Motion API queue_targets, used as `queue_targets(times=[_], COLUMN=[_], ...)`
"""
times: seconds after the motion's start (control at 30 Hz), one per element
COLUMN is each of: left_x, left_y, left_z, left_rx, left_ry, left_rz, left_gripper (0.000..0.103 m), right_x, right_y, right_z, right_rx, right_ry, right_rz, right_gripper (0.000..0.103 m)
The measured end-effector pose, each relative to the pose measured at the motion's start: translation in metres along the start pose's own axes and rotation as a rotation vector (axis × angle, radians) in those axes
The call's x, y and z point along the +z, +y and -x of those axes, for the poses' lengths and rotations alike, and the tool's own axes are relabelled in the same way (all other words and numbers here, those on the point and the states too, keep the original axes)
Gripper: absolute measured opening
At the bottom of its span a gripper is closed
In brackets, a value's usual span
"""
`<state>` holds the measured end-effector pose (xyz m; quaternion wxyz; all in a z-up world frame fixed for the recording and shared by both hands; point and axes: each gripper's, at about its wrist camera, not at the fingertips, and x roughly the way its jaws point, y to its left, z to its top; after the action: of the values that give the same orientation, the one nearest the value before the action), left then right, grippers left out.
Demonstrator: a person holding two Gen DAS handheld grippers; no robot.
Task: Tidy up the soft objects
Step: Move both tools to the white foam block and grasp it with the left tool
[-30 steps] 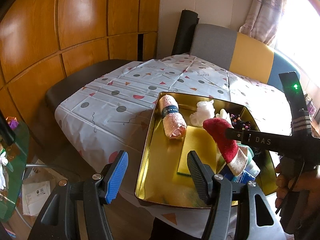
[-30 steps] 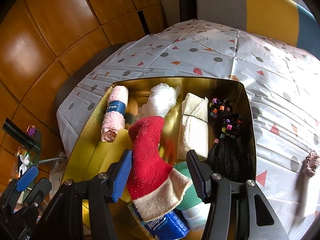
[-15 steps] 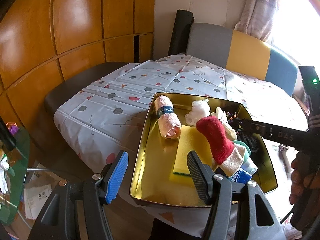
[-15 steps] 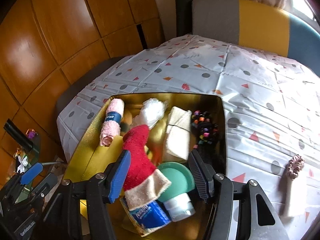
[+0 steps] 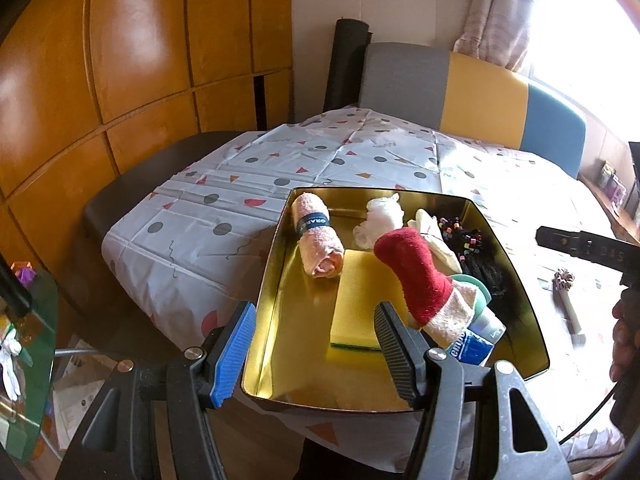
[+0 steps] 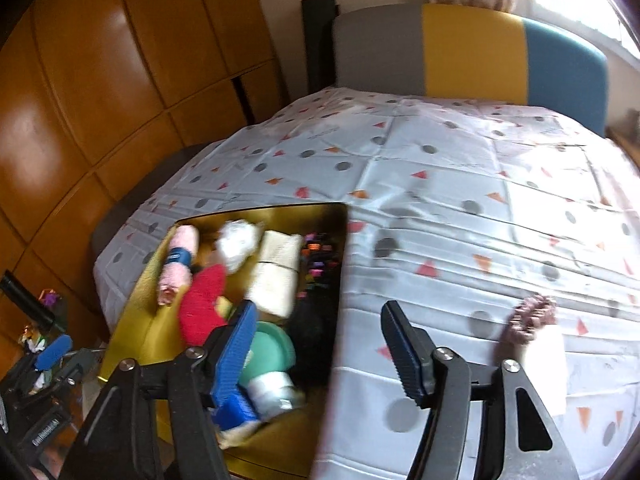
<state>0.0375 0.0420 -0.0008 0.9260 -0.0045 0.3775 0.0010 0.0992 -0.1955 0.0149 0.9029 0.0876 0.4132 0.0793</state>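
A gold tin tray (image 5: 276, 280) (image 6: 136, 300) holds a rolled pink towel (image 5: 318, 240) (image 6: 178, 268), a red sock with a cream cuff (image 5: 420, 276) (image 6: 202, 304), a white fluffy piece (image 5: 380, 220), a yellow sponge (image 5: 360, 292) and a cream cloth (image 6: 276, 272). My left gripper (image 5: 316, 348) hangs open over the tray's near edge, empty. My right gripper (image 6: 320, 352) is open, its jaws opening, with only tablecloth and the tray's right rim between them. A pink scrunchie (image 6: 532, 318) (image 5: 563, 280) lies on the cloth to its right.
Black hair with coloured beads (image 5: 472, 248), a green-capped bottle (image 6: 272, 356) and a blue tissue pack (image 5: 470, 350) also sit in the tray. A white strip (image 6: 548, 368) lies by the scrunchie. The spotted tablecloth (image 6: 440, 184) covers the table; a padded bench (image 5: 472, 92) stands behind.
The right gripper has let go of the red sock, which now lies in the tray, and has drawn back up and to the right toward the scrunchie. The left gripper has stayed put.
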Motion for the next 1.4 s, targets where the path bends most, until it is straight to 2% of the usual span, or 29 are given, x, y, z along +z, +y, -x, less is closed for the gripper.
queue_targets(times=[0.33,0.67,0.8,0.87,1.0,1.23,1.4], left_x=[-0.001,-0.002,-0.001,0.001,0.006,0.017,0.022], left_y=[-0.022,-0.041,-0.052,-0.06,-0.079,-0.121,-0.165], left_z=[-0.003,-0.004,-0.003,-0.002,-0.001,0.003,0.005], left_rx=[-0.027,-0.041,-0.048,-0.055,-0.088,-0.206,-0.308], left_ry=[0.016,0.026,0.026,0.024,0.023,0.034,0.055], left_rz=[-0.051,-0.105,-0.133,-0.151,-0.184,-0.236,-0.314], left_gripper=[0.062,0.062,0.062,0.062,0.062,0.062,0.062], right_x=[-0.006,-0.026,-0.05,-0.061,-0.063,-0.065,-0.067], right_y=[-0.095,-0.195,-0.237,-0.255,-0.273,-0.282,-0.286], right_z=[0.029,0.051,0.052,0.048,0.056,0.06,0.064], right_rx=[-0.151,-0.342,-0.383,-0.405,-0.37,-0.372,-0.382], right_ry=[-0.027,-0.029,-0.024,0.023,-0.016,-0.022,-0.035], right_rz=[-0.117,-0.234,-0.343,-0.425,-0.536,-0.59,-0.628], right_gripper=[0.071,0.076,0.076,0.076,0.076,0.079,0.081])
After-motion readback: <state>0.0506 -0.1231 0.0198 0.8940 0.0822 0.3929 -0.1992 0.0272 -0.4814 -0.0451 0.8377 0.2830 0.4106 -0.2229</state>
